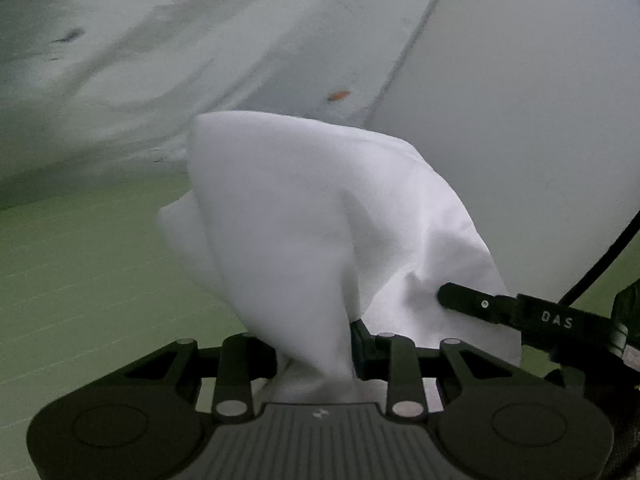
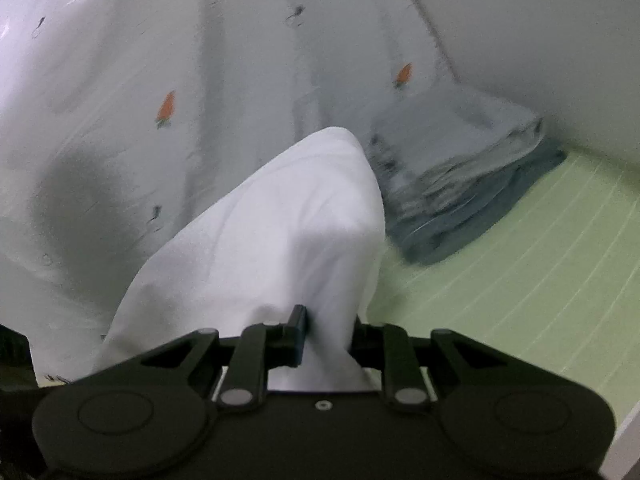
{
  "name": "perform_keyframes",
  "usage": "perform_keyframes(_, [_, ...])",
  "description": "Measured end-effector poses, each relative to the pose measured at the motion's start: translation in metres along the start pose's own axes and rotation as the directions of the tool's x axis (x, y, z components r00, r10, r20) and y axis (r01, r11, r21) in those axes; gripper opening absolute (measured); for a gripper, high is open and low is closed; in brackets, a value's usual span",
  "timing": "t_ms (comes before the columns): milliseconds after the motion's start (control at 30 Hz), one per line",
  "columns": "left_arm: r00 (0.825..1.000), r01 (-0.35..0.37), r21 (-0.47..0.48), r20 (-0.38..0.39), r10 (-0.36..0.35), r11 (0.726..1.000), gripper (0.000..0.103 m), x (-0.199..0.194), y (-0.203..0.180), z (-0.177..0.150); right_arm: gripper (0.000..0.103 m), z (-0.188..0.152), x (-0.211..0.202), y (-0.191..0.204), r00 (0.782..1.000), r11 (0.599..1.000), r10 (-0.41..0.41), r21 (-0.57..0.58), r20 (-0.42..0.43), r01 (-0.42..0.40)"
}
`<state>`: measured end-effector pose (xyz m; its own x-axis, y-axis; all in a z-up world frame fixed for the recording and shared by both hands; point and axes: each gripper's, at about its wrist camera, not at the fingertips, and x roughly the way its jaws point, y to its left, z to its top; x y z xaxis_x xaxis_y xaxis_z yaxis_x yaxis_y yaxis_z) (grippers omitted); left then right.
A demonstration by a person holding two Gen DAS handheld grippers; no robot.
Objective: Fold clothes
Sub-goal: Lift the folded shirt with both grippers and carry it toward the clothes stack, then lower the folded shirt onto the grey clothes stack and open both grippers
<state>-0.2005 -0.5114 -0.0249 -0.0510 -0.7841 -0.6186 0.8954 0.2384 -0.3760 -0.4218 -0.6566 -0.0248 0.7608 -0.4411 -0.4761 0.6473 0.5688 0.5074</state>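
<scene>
A white garment rises in a bunched peak in front of the left wrist camera. My left gripper is shut on its gathered lower part, and the cloth hides the left finger. At the right of that view, a black finger of the other gripper presses into the same cloth. In the right wrist view the white garment drapes up and to the left. My right gripper is shut on a fold of it, with both finger pads against the fabric.
A green striped mat covers the surface. On it, at the back right, lies a stack of folded blue and grey clothes. Pale fabric printed with carrots hangs behind. A plain wall and a black cable are at the right.
</scene>
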Motion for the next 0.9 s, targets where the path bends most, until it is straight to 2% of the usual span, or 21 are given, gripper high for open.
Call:
perform_keyframes(167, [0.999, 0.013, -0.031, 0.031, -0.012, 0.999, 0.032, 0.063, -0.072, 0.026, 0.020, 0.062, 0.002, -0.078, 1.000, 1.000, 0.018, 0.017, 0.012, -0.018])
perform_keyframes(267, [0.998, 0.009, 0.013, 0.057, -0.010, 1.000, 0.032, 0.081, -0.103, 0.048, 0.020, 0.107, 0.009, -0.110, 0.999, 0.999, 0.033, 0.010, 0.027, -0.033])
perform_keyframes(500, [0.987, 0.000, 0.027, 0.162, -0.004, 1.000, 0.033, 0.136, -0.119, 0.150, 0.020, 0.218, 0.065, -0.141, 0.984, 0.991, 0.129, -0.055, 0.120, -0.123])
perform_keyframes(567, [0.985, -0.025, 0.045, 0.174, 0.017, 0.999, 0.041, 0.158, -0.116, 0.177, 0.022, 0.248, 0.095, -0.148, 0.983, 0.990, 0.131, -0.065, 0.132, -0.123])
perform_keyframes(600, [0.986, -0.034, 0.033, 0.163, 0.028, 0.999, 0.044, 0.170, -0.108, 0.177, 0.025, 0.258, 0.113, -0.152, 0.985, 0.992, 0.119, -0.067, 0.127, -0.111])
perform_keyframes(633, [0.988, -0.043, 0.020, 0.152, 0.039, 0.999, 0.053, 0.182, -0.101, 0.177, 0.027, 0.267, 0.135, -0.157, 0.988, 0.993, 0.100, -0.066, 0.118, -0.093])
perform_keyframes(667, [0.989, -0.052, 0.008, 0.140, 0.051, 0.999, 0.061, 0.194, -0.093, 0.177, 0.035, 0.273, 0.157, -0.163, 0.991, 0.995, 0.077, -0.065, 0.107, -0.070])
perform_keyframes(700, [0.990, -0.062, -0.004, 0.128, 0.062, 0.998, 0.065, 0.206, -0.085, 0.177, 0.041, 0.275, 0.180, -0.169, 0.995, 0.997, 0.041, -0.066, 0.092, -0.035])
perform_keyframes(733, [0.991, -0.071, -0.017, 0.117, 0.072, 0.997, 0.066, 0.218, -0.078, 0.177, 0.042, 0.273, 0.205, -0.177, 0.998, 0.997, -0.009, -0.071, 0.062, 0.013])
perform_keyframes(767, [0.991, -0.081, -0.029, 0.105, 0.083, 0.996, 0.067, 0.230, -0.070, 0.177, 0.048, 0.268, 0.234, -0.187, 0.997, 0.994, -0.074, -0.081, 0.015, 0.075])
perform_keyframes(800, [0.991, -0.090, -0.040, 0.093, 0.094, 0.995, 0.072, 0.242, -0.062, 0.177, 0.057, 0.262, 0.260, -0.196, 0.992, 0.988, -0.127, -0.095, -0.026, 0.124])
perform_keyframes(867, [0.991, -0.110, -0.064, 0.068, 0.114, 0.992, 0.090, 0.265, -0.047, 0.178, 0.062, 0.249, 0.282, -0.204, 0.988, 0.984, -0.151, -0.102, -0.022, 0.148])
perform_keyframes(900, [0.991, -0.120, -0.075, 0.056, 0.124, 0.990, 0.093, 0.277, -0.039, 0.178, 0.068, 0.245, 0.286, -0.205, 0.988, 0.983, -0.156, -0.102, -0.010, 0.155])
